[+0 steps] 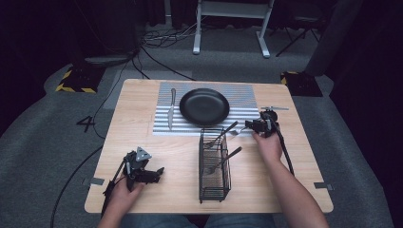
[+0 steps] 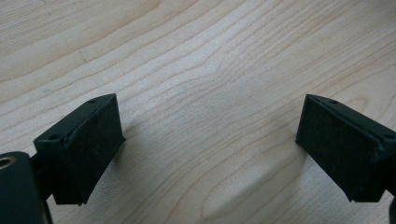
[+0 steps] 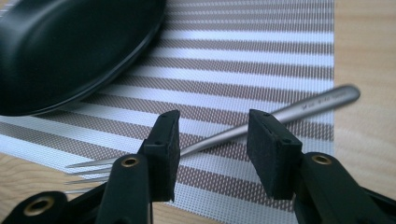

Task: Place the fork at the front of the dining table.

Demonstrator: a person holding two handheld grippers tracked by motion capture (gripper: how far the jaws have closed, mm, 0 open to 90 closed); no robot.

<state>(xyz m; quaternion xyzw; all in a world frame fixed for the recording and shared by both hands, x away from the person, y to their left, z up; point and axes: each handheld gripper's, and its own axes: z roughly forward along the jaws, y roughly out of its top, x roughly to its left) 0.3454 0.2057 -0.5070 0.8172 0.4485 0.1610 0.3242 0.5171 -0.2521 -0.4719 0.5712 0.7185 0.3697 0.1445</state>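
The right gripper (image 3: 212, 154), jaws apart, straddles a slim silver metal fork (image 3: 280, 116) on the striped woven placemat (image 3: 261, 60) near the wooden worktop's (image 1: 142, 137) right edge, seemingly not clamped. The left gripper (image 2: 208, 154), jaws wide apart, rests near the front-left corner.

A staged recording studio or lab is showing here: dark curtains are enclosing a grey carpeted floor (image 1: 43, 137) where black cables (image 1: 157, 57), yellow-black hazard-taped bases (image 1: 76, 80) and a white metal stand (image 1: 233, 23) are surrounding a light wooden table (image 1: 142, 142).
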